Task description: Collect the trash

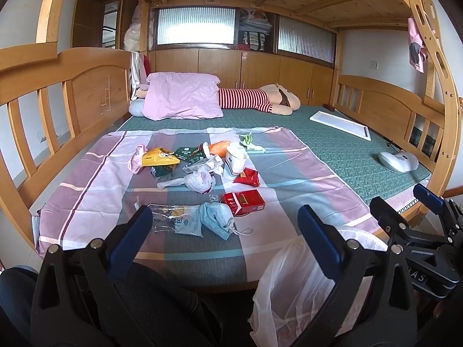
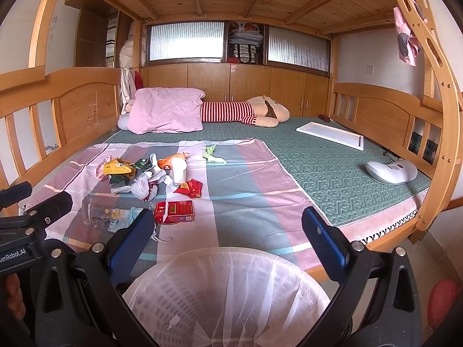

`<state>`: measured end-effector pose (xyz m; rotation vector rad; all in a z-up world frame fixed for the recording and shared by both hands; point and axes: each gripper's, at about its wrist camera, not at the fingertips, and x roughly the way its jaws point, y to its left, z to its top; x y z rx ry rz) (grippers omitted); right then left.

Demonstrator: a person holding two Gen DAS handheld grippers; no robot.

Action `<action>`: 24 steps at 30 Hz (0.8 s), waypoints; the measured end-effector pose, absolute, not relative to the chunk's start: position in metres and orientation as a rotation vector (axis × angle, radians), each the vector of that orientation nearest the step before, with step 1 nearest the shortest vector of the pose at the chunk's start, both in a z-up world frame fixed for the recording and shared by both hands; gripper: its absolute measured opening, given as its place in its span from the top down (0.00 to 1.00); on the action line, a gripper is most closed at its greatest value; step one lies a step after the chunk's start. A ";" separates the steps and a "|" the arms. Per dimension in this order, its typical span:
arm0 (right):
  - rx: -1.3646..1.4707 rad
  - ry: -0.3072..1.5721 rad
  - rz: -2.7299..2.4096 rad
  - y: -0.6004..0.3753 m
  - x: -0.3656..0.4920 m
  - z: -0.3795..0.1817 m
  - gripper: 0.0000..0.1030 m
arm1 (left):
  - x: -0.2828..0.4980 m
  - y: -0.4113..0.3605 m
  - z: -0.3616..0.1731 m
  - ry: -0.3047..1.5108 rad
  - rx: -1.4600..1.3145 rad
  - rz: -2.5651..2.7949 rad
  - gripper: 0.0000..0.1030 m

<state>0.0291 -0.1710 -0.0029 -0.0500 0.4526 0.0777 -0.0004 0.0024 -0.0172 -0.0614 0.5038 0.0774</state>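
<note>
While both grippers, left and right, hang spread and empty, trash lies on the bed's sheet, left of centre; light, crinkly wrappers; pinch edges; bin stands near, lined.

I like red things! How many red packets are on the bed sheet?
2. A flat red box lies nearest, beside the blue mask. A crumpled red wrapper lies farther back, by the white cup. More may hide in the pile.
</note>
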 end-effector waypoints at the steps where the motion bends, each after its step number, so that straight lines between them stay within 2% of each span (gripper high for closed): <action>1: -0.051 0.452 0.077 -0.170 0.029 -0.003 0.03 | 0.000 0.002 -0.017 0.505 -0.061 0.078 0.03; 24: -0.044 0.457 0.079 -0.172 0.028 -0.005 0.03 | 0.001 0.000 -0.020 0.517 -0.063 0.080 0.03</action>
